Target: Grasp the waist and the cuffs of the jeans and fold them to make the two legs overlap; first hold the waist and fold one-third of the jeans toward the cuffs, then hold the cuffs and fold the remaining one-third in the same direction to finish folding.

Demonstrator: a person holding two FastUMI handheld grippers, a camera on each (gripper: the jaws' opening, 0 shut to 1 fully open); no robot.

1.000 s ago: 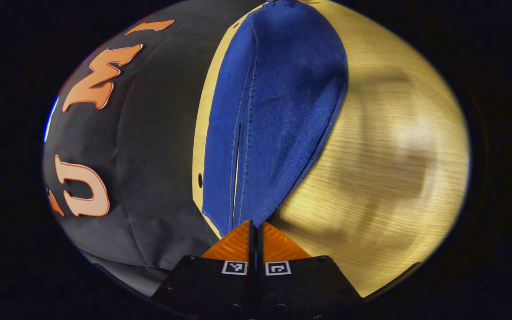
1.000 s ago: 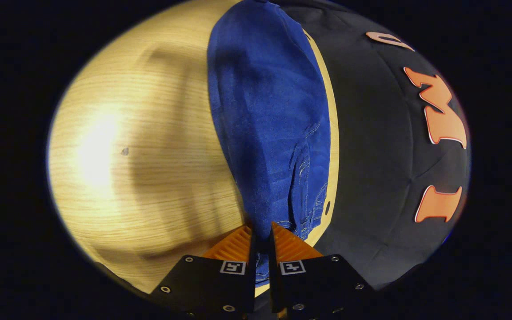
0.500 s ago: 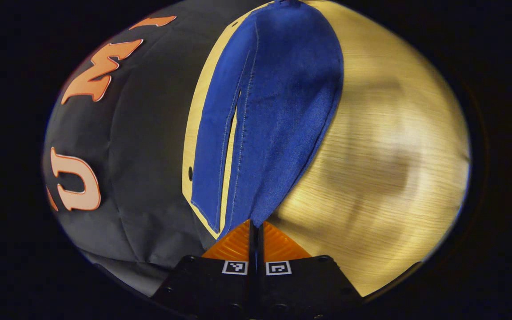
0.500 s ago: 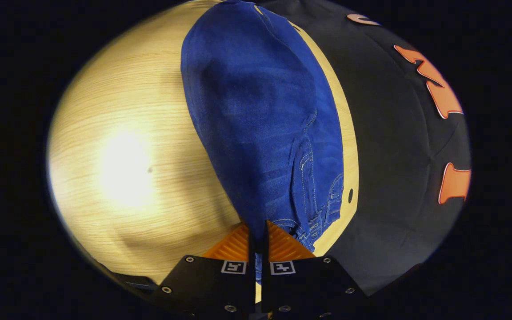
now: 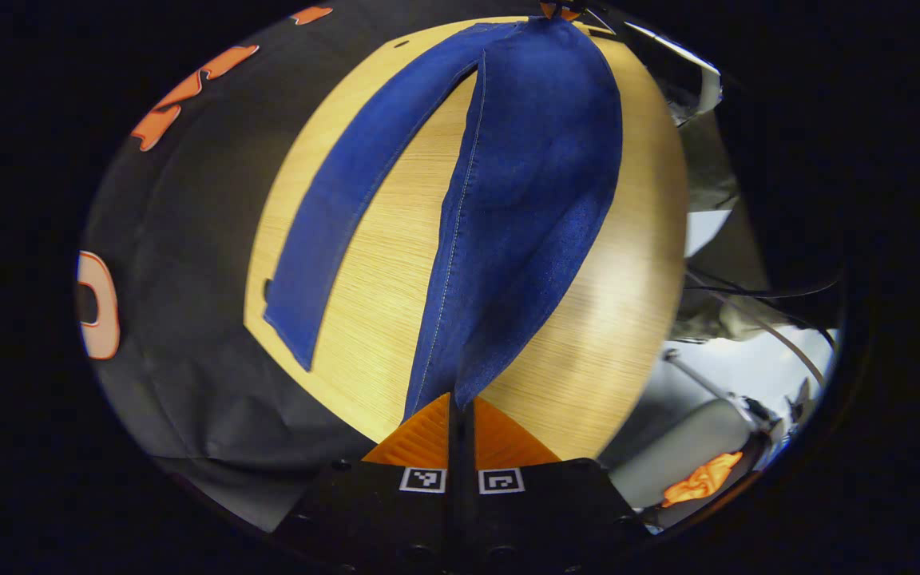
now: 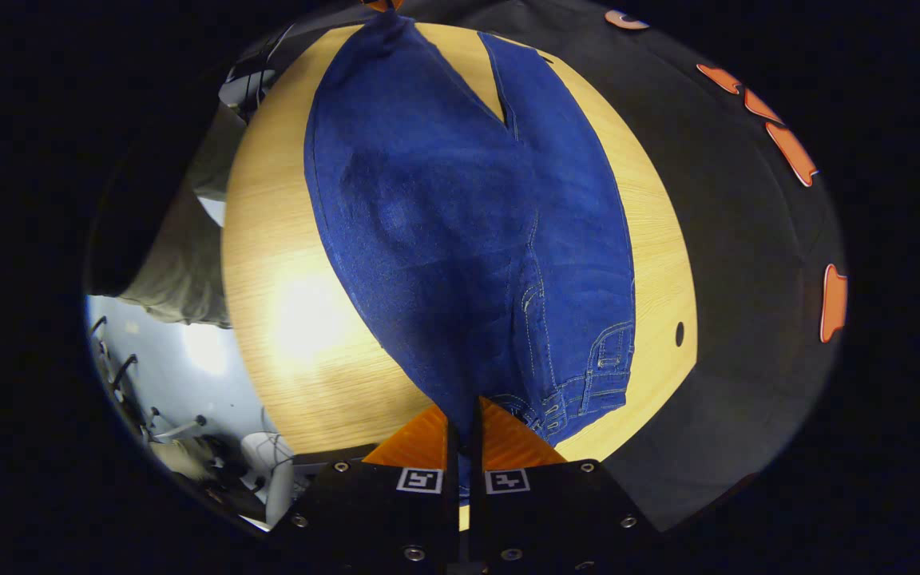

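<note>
Blue jeans (image 5: 532, 184) are spread lengthwise across a wooden table (image 5: 396, 263). In the left gripper view one leg (image 5: 324, 239) lies flat on the wood, while the other leg rises off the table to my left gripper (image 5: 460, 403), which is shut on its cuff. In the right gripper view the jeans (image 6: 444, 224) run away from me. My right gripper (image 6: 464, 411) is shut on the waist edge, and the belt loops (image 6: 596, 375) lie just to its right. The held edges hang above the table (image 6: 284, 319).
Black booth cloth (image 5: 180, 263) borders the table's far side. Past the near table edge I see pale floor, a chair base (image 6: 180, 431), grey-green fabric (image 5: 707, 160) and an orange cloth (image 5: 699, 479). A small hole (image 6: 679, 334) marks the tabletop.
Both grippers have risen with the held edges. The gripped leg and waist side have lifted away from the flat leg, and the table's edge and the floor have come into view.
</note>
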